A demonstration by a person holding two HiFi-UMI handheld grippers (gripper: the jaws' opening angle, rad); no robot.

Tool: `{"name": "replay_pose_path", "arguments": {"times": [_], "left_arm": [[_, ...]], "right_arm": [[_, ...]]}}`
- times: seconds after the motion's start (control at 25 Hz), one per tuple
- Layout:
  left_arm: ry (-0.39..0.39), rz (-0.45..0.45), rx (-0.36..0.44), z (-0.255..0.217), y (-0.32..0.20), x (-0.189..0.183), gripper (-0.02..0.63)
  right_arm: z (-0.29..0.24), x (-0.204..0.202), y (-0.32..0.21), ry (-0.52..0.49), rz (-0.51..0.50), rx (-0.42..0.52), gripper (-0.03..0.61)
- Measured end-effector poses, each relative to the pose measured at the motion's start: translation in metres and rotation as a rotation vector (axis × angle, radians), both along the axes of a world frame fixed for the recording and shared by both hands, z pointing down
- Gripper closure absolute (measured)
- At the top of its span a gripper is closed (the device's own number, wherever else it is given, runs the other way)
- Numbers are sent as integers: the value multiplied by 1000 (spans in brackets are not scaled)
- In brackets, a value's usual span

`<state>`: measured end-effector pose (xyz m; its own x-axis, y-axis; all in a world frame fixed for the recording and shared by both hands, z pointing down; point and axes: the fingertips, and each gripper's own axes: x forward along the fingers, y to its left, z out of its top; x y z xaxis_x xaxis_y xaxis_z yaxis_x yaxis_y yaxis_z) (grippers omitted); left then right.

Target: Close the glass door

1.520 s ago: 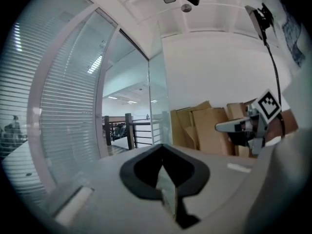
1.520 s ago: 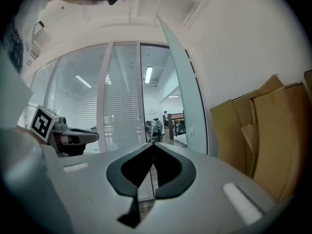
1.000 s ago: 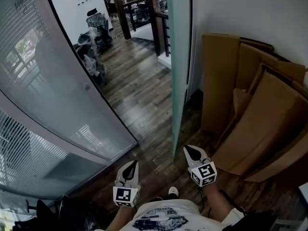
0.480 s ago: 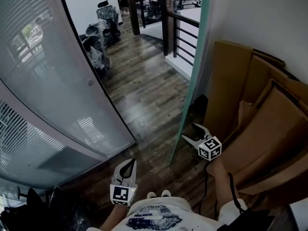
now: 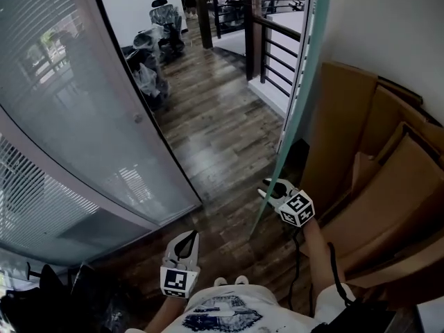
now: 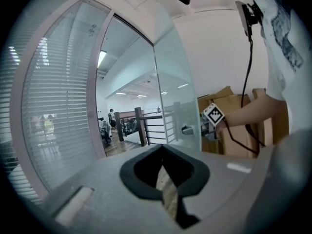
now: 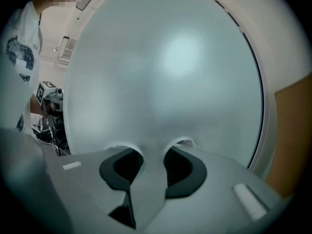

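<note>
The frosted glass door [image 5: 291, 109] stands open, edge-on in the head view, and fills the right gripper view [image 7: 165, 72]. My right gripper [image 5: 272, 188] is at the door's edge at handle height. Its jaws have just been closing, and its pads [image 7: 178, 167] now sit against a pale grey handle strip [image 7: 146, 179] between them. The left gripper view shows the metal handle [image 6: 187, 129] with the right gripper [image 6: 207, 126] just behind it. My left gripper [image 5: 187, 240] hangs low near my body, shut and empty [image 6: 163, 150], well left of the door.
Large cardboard sheets [image 5: 374, 158] lean against the wall right of the door. A glass partition with blinds [image 5: 76, 130] runs along the left. A dark stair railing [image 5: 270, 40] and wrapped chairs [image 5: 152, 54] stand beyond the doorway on the wooden floor [image 5: 208, 137].
The right gripper went from low and shut, through wide open, up to the door's edge, where its jaws narrowed round the handle. The head view swung right. The left gripper barely moved.
</note>
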<state>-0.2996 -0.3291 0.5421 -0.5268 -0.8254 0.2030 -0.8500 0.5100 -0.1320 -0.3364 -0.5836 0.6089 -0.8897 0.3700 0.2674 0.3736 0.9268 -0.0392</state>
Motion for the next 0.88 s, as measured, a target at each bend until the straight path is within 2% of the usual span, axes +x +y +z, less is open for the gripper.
{"name": "replay_pose_path", "arguments": {"times": [0.08,0.64,0.88], "left_arm": [[-3,-5,-4,0,1,1,612],[24,-93,17,8,15,5,612],[39,-135,12,11,26,-9,612]], "right_arm": [[-1,-2,1,-4,-10,-3,456],[-4,-20,17,-35,-28,-13,459],[-7,-42,30,-36,-30,-15,459]]}}
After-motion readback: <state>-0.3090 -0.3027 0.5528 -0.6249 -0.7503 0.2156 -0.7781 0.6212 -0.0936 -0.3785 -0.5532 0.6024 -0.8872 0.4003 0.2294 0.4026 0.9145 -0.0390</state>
